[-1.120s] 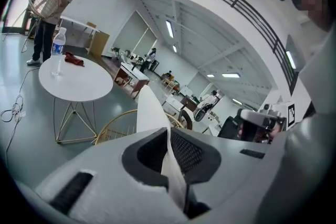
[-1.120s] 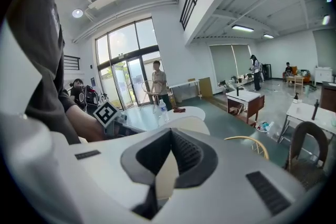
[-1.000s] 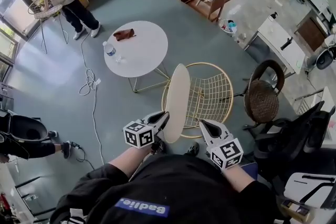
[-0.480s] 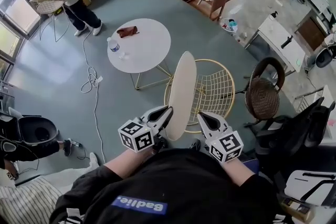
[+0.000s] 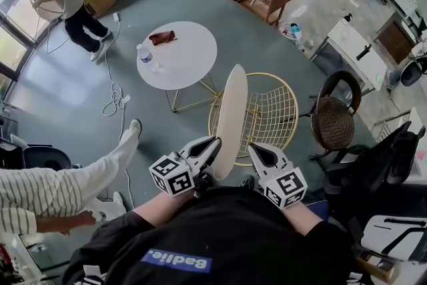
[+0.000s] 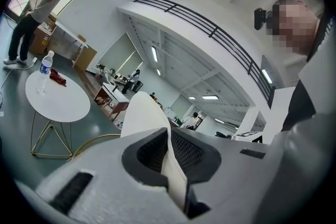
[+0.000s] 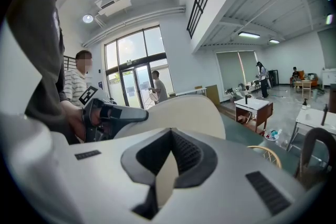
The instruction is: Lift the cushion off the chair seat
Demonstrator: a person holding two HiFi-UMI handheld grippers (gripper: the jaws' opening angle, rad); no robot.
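A water bottle (image 5: 145,54) is standing at the edge of the round white table (image 5: 183,63), with a reddish-brown item (image 5: 161,39) lying near it. A person (image 5: 63,0) is standing by the windows, and a white cable (image 5: 113,95) is trailing across the grey floor beside the table.
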